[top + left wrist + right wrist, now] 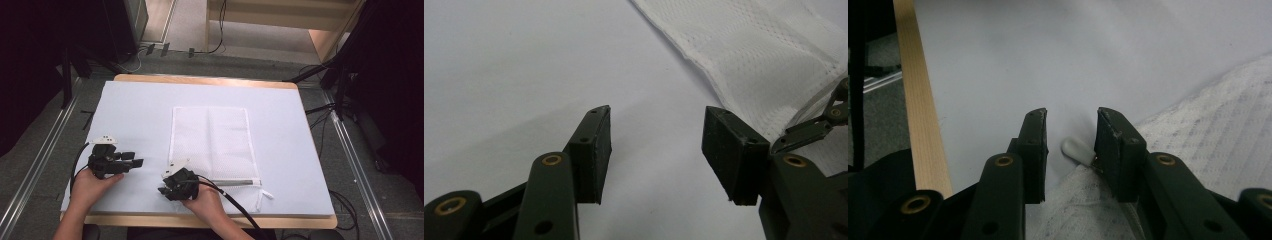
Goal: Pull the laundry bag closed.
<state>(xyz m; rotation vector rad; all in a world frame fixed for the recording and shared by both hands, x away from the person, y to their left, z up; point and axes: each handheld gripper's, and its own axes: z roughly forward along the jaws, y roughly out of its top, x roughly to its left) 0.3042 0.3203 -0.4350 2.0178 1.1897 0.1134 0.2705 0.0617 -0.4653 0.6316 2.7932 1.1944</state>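
Where the white cover of the surface (pixel 130 110) runs bare at the near left: left tool (pixel 134 162), held in the person's left hand (pixel 90 187), jaws spread wide with nothing between them, pointing toward the mesh bag. Same tool in the left gripper view (pixel 656 145): pads far apart over plain white cover, bag edge (pixel 754 55) lying ahead and to the right, not touched by these jaws.

At the near middle: right tool (pixel 167 182), held in the right hand (pixel 205 202), sitting at the near left corner of the white mesh laundry bag (pixel 212 140). In the right gripper view (pixel 1072 145): jaws partly open, a moderate gap between the pads, astride the pale zipper pull (pixel 1077 149); pull close against the inner face of the right-hand jaw, whether actually touching cannot be told; not pinched. Mesh cloth (pixel 1198 145) bunched beneath and between the jaw bases.

Bag: flat rectangular pouch of white netting, spread at the centre of the surface, long side running away from the person, faint fold line down its middle, zipper (pixel 235 182) along the near short edge, small white tab (pixel 266 194) trailing at the near right corner. Wooden rim of the surface (pixel 918 105) visible beyond the cover.
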